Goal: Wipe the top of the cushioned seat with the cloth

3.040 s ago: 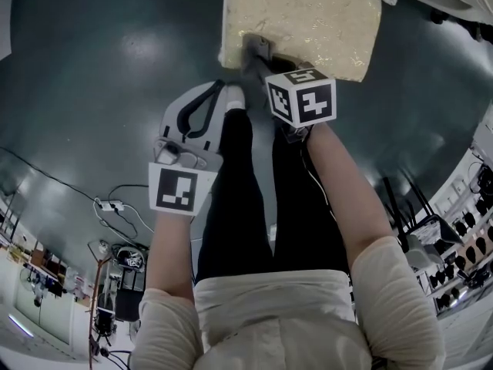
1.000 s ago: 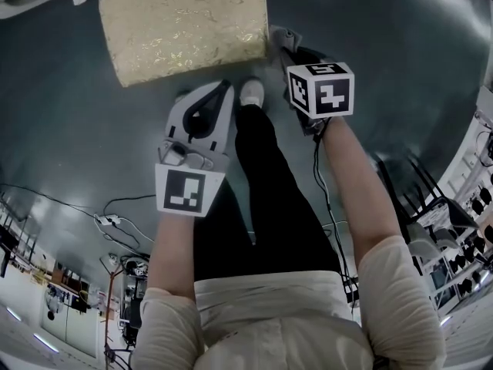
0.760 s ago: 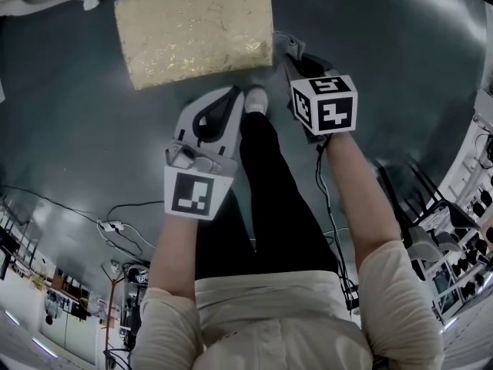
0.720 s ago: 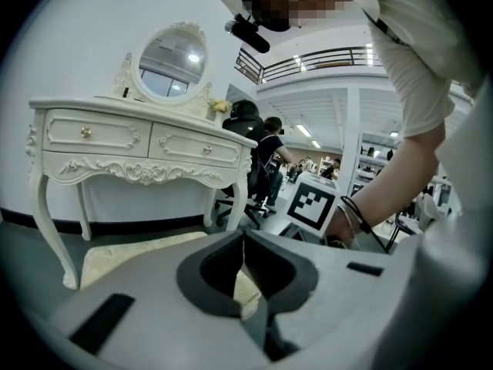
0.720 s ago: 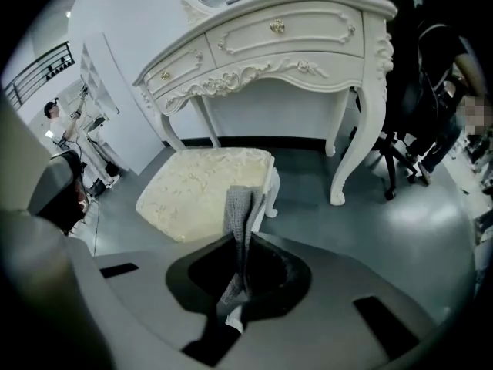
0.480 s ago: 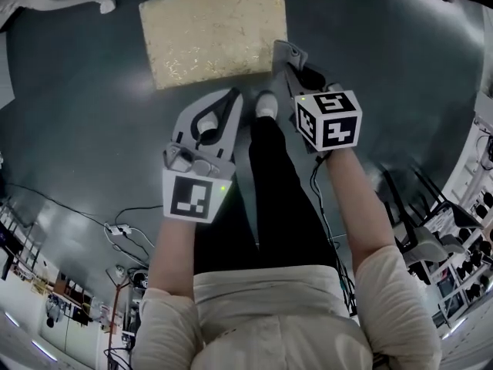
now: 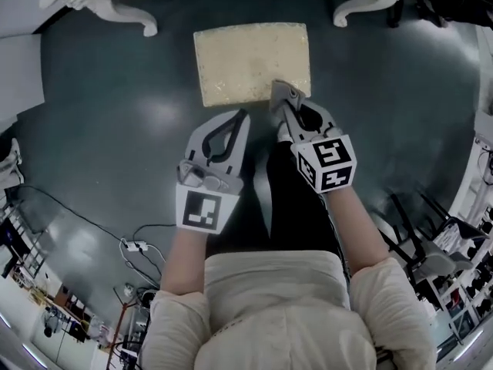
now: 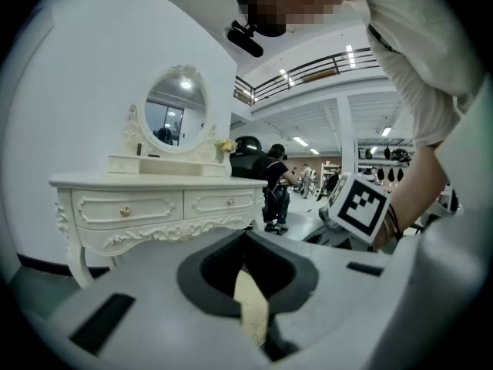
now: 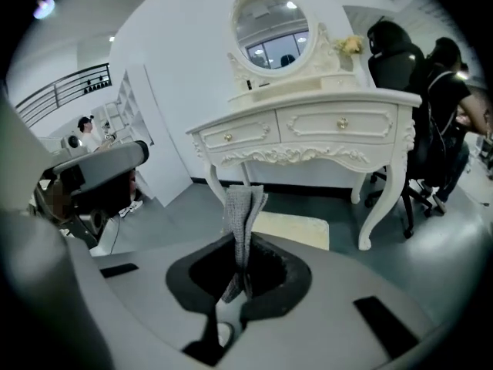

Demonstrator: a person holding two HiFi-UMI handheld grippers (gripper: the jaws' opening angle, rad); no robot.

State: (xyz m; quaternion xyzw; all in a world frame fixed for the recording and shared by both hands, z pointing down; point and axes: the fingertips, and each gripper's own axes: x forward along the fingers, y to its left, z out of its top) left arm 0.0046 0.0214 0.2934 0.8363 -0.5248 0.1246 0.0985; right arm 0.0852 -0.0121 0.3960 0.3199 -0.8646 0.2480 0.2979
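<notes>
The cushioned seat point(image 7: 248, 62) is a cream-yellow rectangle low on the dark floor, just in front of the white dressing table. My right gripper point(image 7: 286, 105) is shut on the grey cloth point(image 7: 280, 92), whose tip hangs by the seat's near right corner. In the right gripper view the cloth point(image 9: 243, 210) stands up from the right gripper point(image 9: 236, 293), with the seat point(image 9: 299, 230) beyond it under the table. My left gripper point(image 7: 241, 116) is shut and empty, short of the seat's near edge. A sliver of seat point(image 8: 252, 311) shows through the left gripper's slit.
The white dressing table point(image 9: 308, 126) with an oval mirror stands behind the seat; its carved legs point(image 7: 362, 5) flank it. Cables and a power strip point(image 7: 137, 246) lie on the floor at left. Black chairs point(image 7: 420, 233) stand at right. People stand far off point(image 8: 273, 179).
The cloth was on the seat top three seconds ago; it is now off the top, at the near right corner. The view has pulled back, the seat looks smaller and the table legs appear.
</notes>
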